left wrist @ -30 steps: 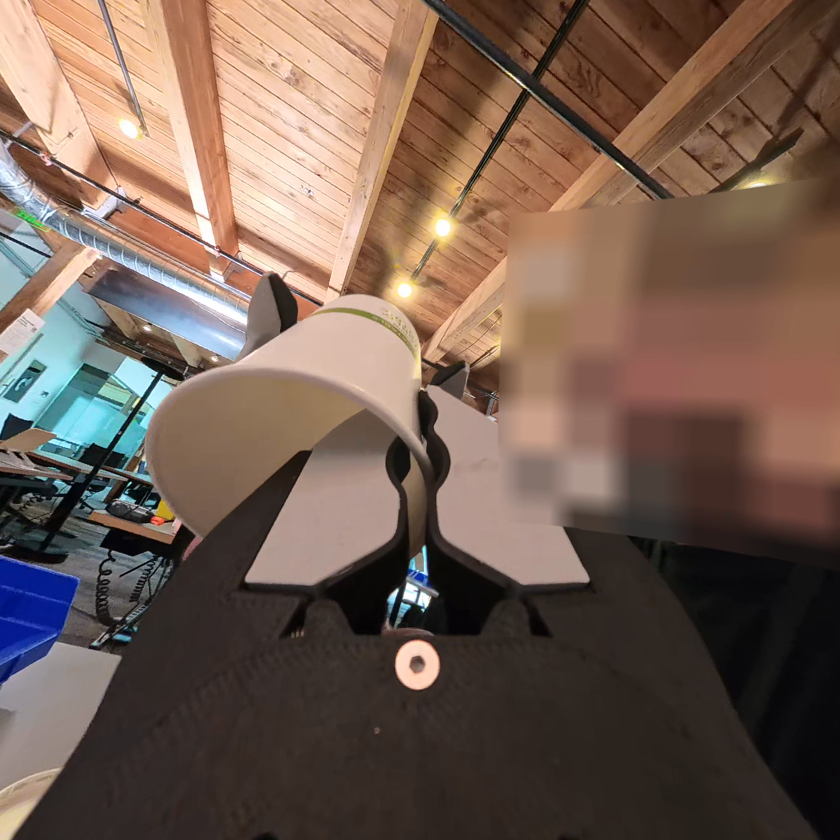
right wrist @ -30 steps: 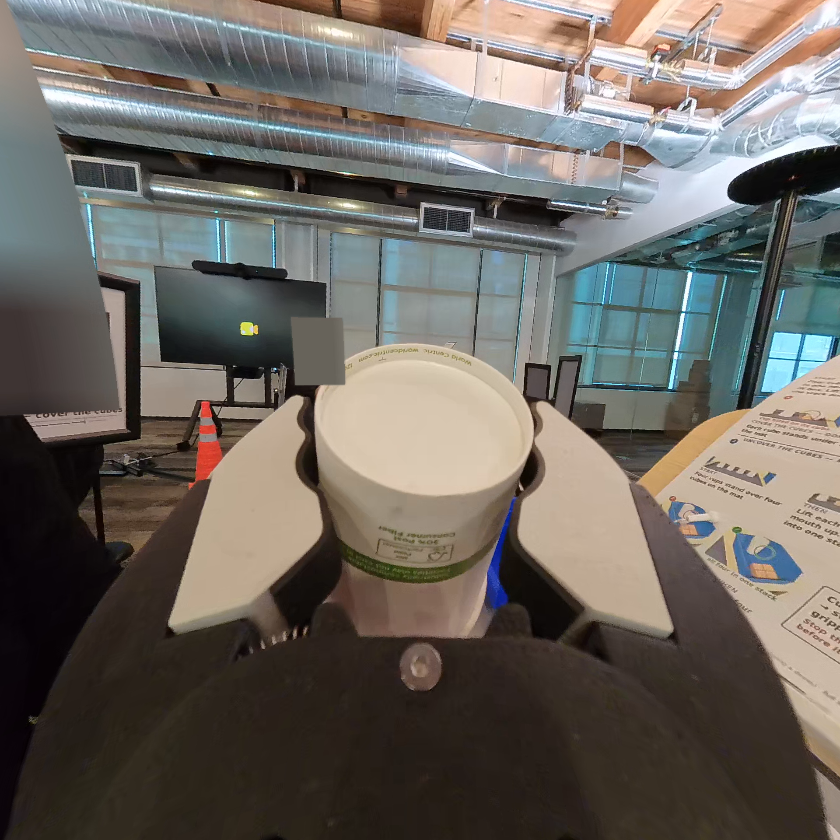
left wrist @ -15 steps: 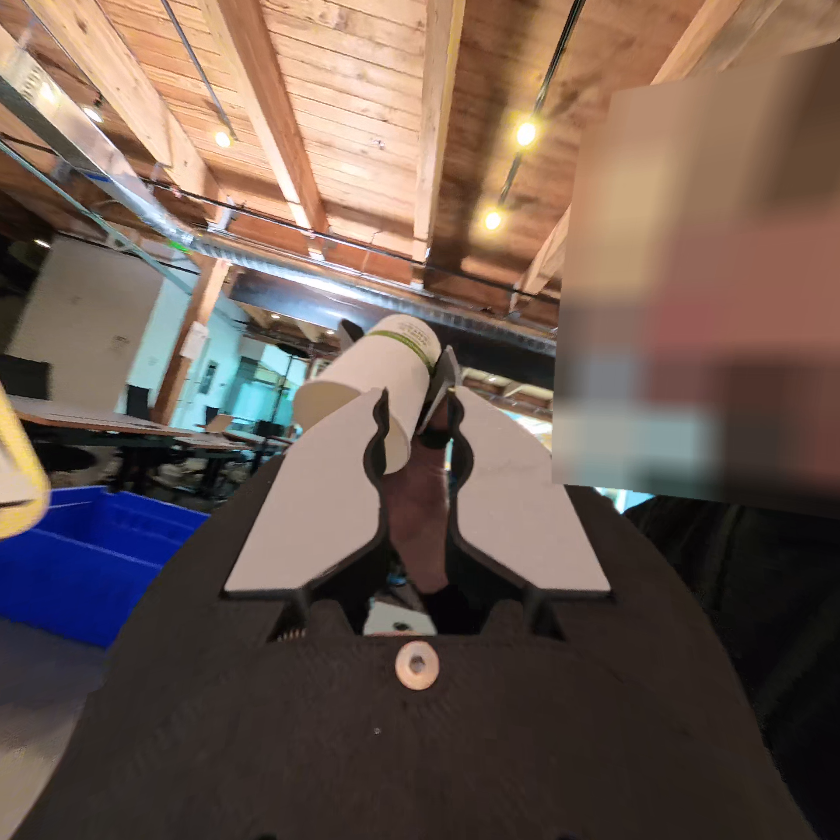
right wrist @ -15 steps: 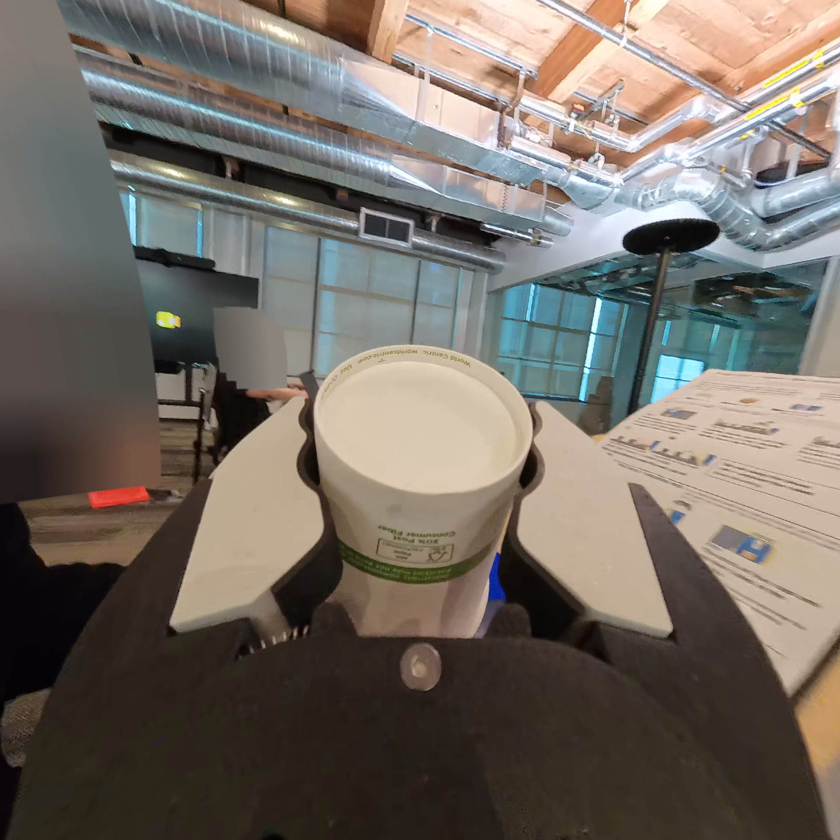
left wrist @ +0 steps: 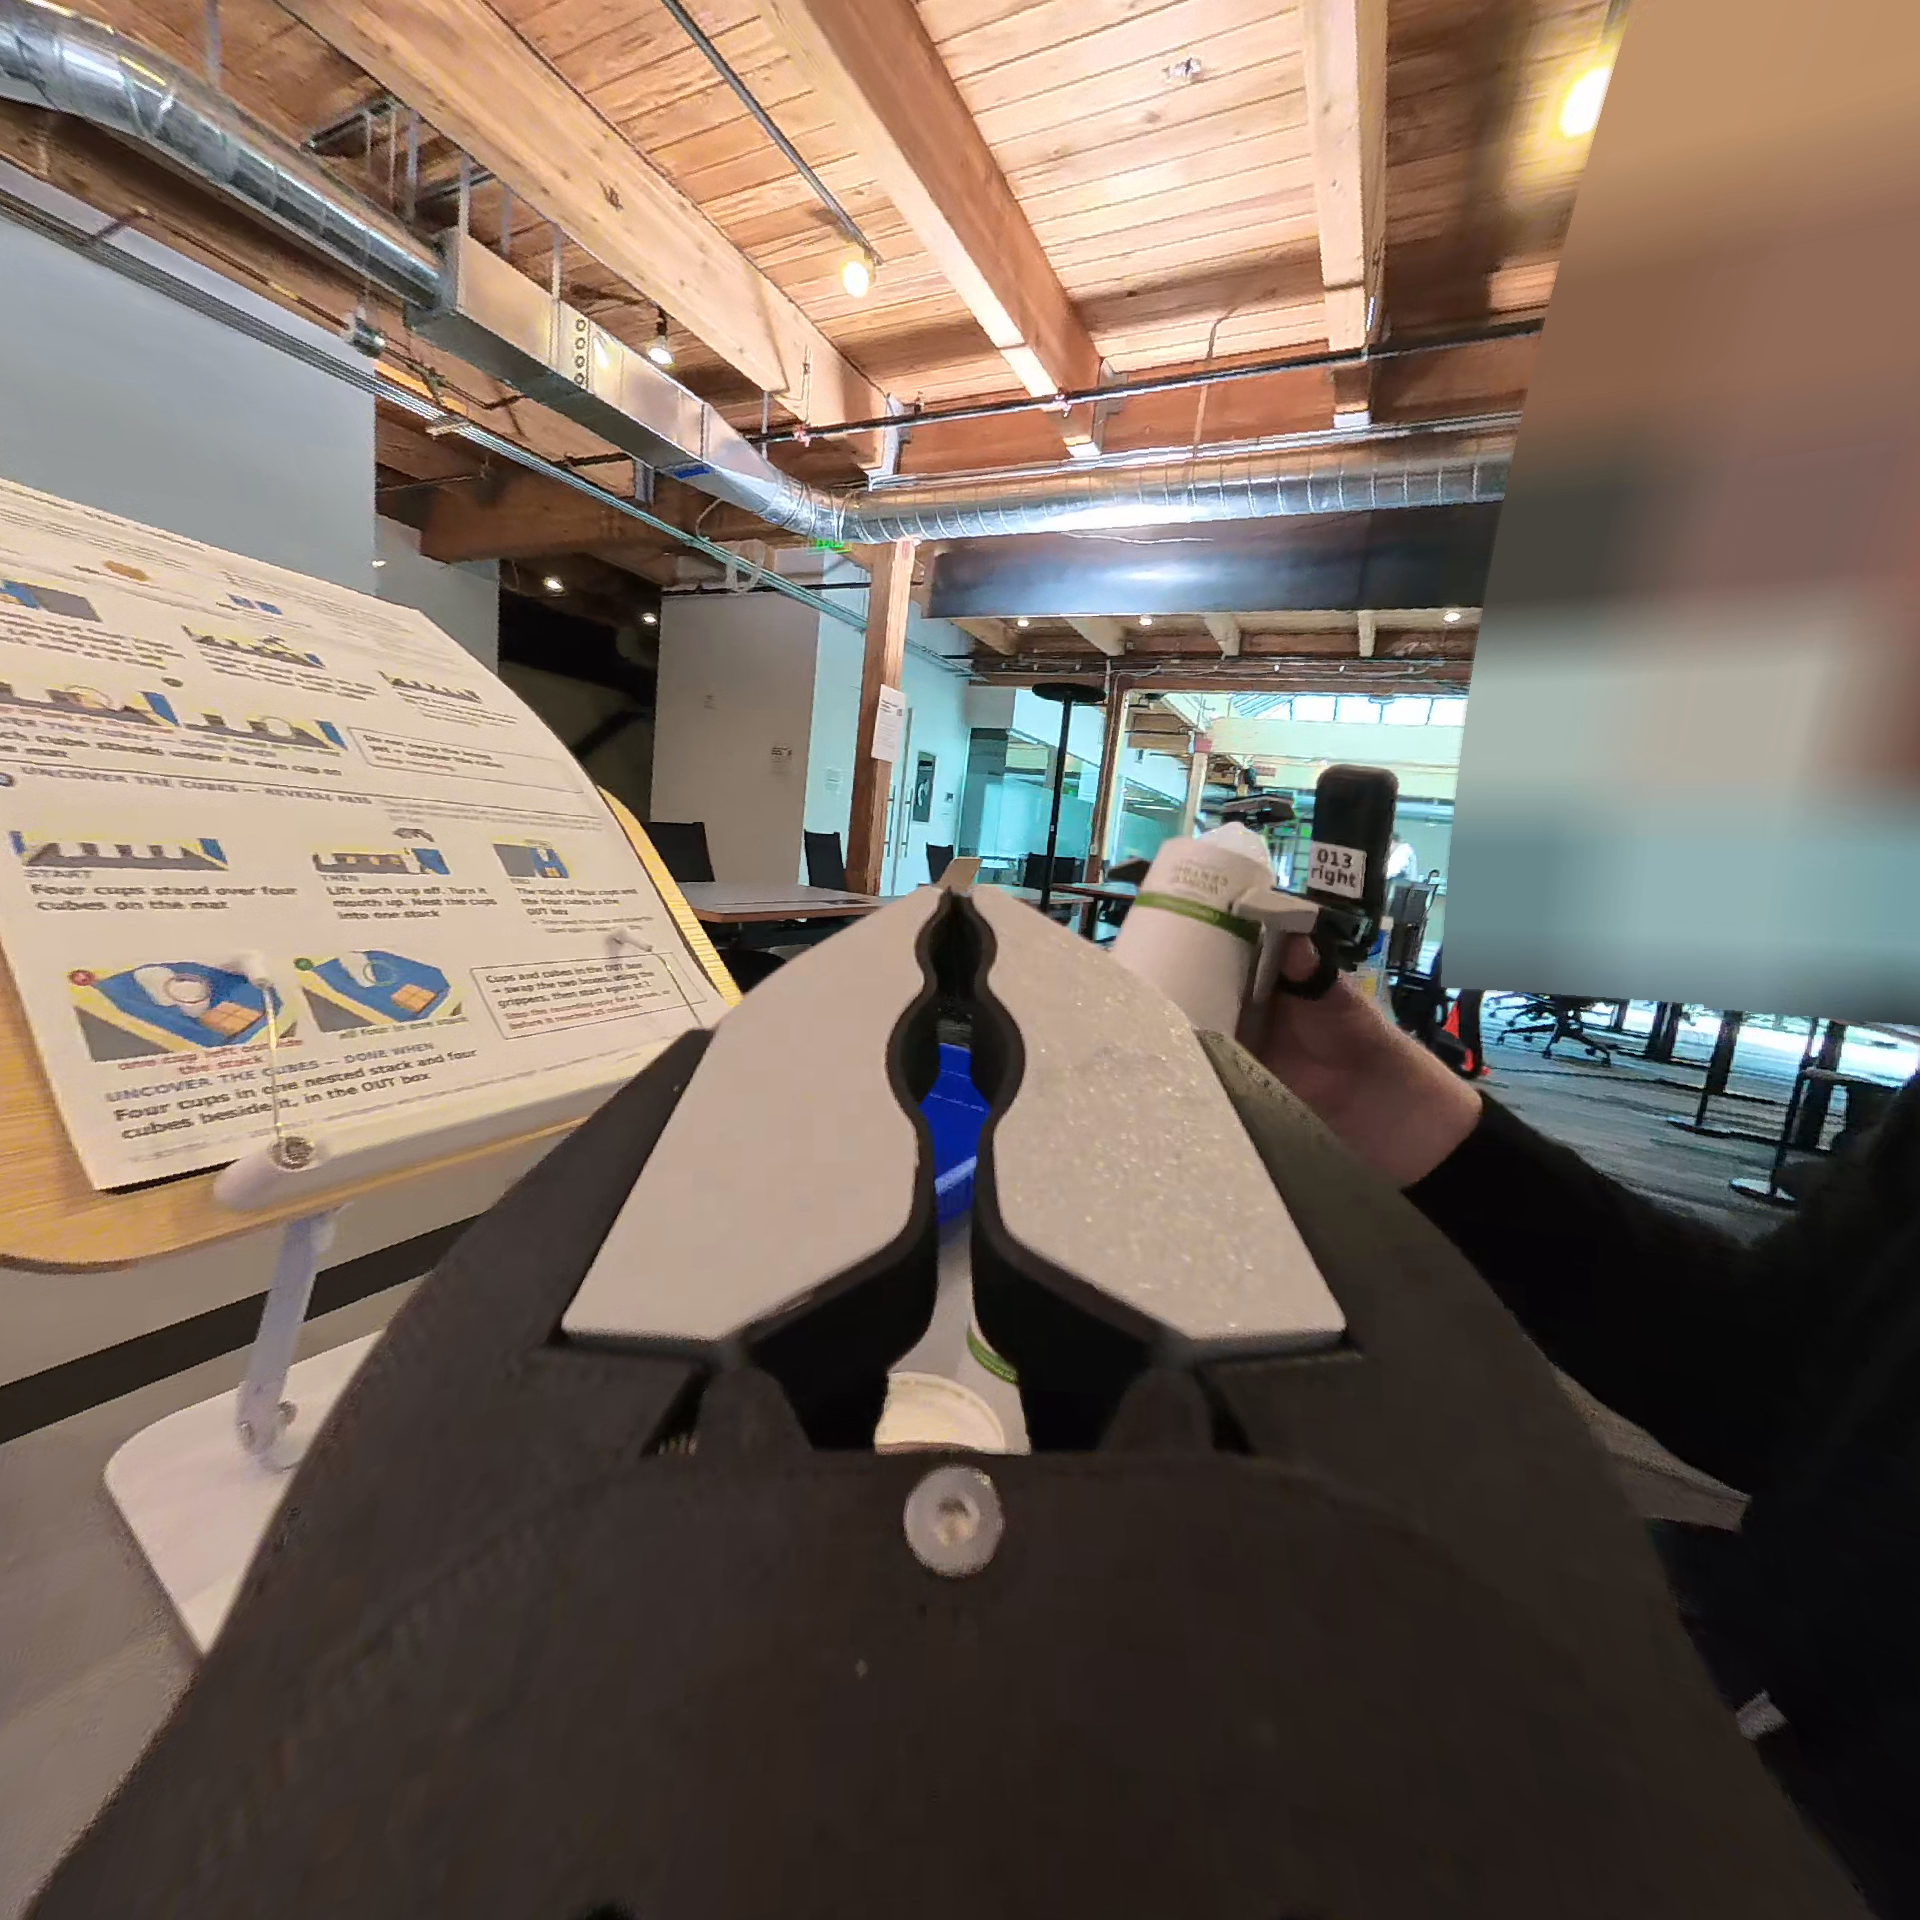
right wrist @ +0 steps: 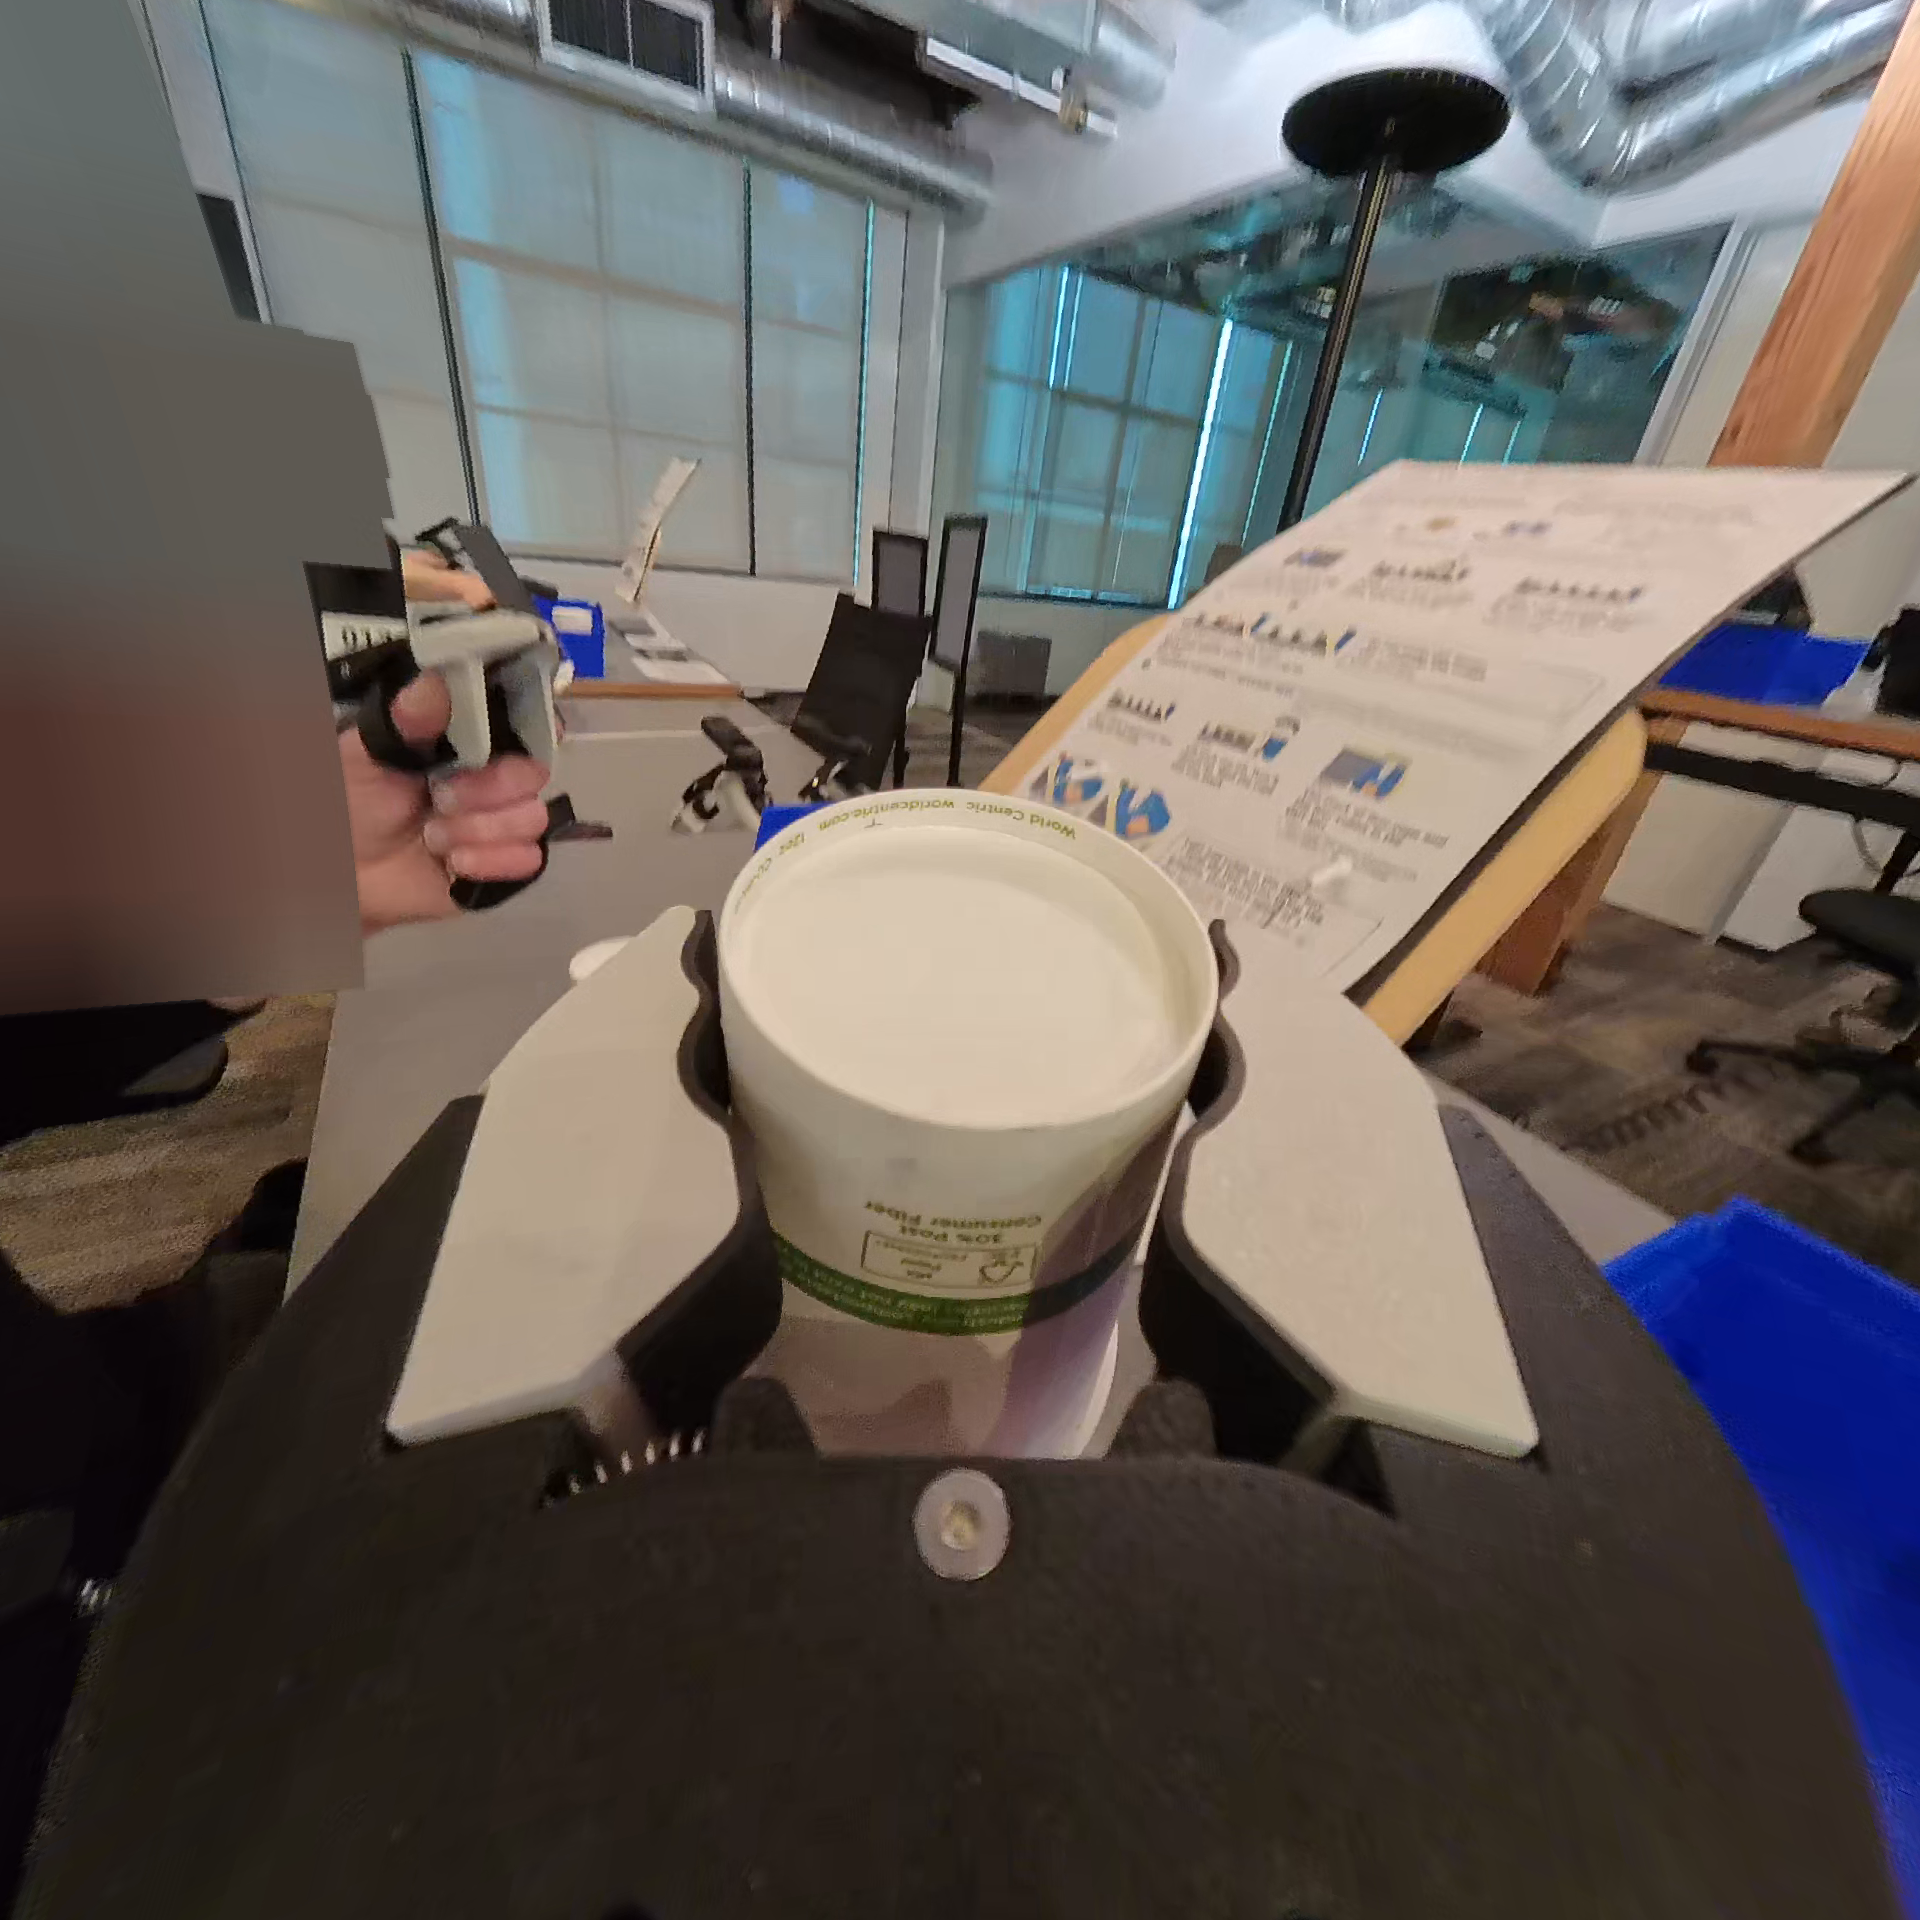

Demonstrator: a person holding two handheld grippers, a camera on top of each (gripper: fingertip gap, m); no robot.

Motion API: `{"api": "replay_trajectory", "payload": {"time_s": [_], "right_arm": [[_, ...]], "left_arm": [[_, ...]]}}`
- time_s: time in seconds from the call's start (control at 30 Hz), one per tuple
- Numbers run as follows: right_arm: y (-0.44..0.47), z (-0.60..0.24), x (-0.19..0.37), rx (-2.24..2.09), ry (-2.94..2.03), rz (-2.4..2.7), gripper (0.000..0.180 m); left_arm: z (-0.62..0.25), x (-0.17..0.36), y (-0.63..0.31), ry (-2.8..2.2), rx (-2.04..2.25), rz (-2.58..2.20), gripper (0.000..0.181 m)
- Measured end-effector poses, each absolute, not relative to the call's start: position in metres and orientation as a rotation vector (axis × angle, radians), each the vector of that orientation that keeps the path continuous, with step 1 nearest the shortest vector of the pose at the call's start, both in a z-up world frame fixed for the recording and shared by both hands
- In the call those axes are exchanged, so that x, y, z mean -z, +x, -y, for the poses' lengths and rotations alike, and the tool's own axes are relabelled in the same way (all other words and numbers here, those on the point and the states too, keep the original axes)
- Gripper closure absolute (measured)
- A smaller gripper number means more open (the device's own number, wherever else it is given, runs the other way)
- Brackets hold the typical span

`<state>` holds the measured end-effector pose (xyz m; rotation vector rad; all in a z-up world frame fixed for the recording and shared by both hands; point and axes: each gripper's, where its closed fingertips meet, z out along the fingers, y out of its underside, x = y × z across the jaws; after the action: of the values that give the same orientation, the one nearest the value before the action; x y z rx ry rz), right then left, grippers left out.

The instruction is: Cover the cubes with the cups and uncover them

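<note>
My right gripper (right wrist: 956,935) is shut on a white paper cup (right wrist: 966,977) with a green band, its closed base pointing away from me. In the left wrist view that cup (left wrist: 1195,935) shows at the right, in the right gripper held by a hand. My left gripper (left wrist: 951,904) is shut and empty, its jaws meeting at the tips. It also shows in the right wrist view (right wrist: 488,675), held up at the left. Another white cup (left wrist: 945,1403) shows low through the gap between the left fingers. No cubes are in view.
A tilted instruction board (left wrist: 312,883) on a white stand is at the left, and it also shows in the right wrist view (right wrist: 1403,675). A blue bin (right wrist: 1787,1403) is at the lower right. The grey table (right wrist: 468,987) lies below. Office chairs and desks stand behind.
My left gripper let go of the cup's rim, swung down from the ceiling toward the board and is now shut and empty. The right gripper tilted downward, still holding the cup.
</note>
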<state>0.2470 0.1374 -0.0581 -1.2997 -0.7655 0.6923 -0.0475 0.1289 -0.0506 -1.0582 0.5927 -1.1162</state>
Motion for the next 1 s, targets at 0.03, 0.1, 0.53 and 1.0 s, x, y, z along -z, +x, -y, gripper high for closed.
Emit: {"api": "replay_trajectory", "payload": {"time_s": [0.03,0.1,0.53,1.0], "right_arm": [[0.246,-0.138,0.070,-0.695,-1.325,0.780,0.091],[0.247,-0.140,0.096,-0.673,-1.374,0.801,0.091],[0.260,-0.165,0.223,-0.648,-1.583,0.806,0.091],[0.252,-0.165,0.269,-0.557,-1.639,0.912,0.088]], "left_arm": [[-0.129,0.051,-0.049,-1.062,1.101,-0.595,0.181],[-0.128,0.051,-0.050,-1.067,1.075,-0.604,0.181],[-0.126,0.053,-0.051,-1.070,1.048,-0.605,0.181],[-0.130,0.059,-0.045,-1.071,1.075,-0.608,0.181]]}}
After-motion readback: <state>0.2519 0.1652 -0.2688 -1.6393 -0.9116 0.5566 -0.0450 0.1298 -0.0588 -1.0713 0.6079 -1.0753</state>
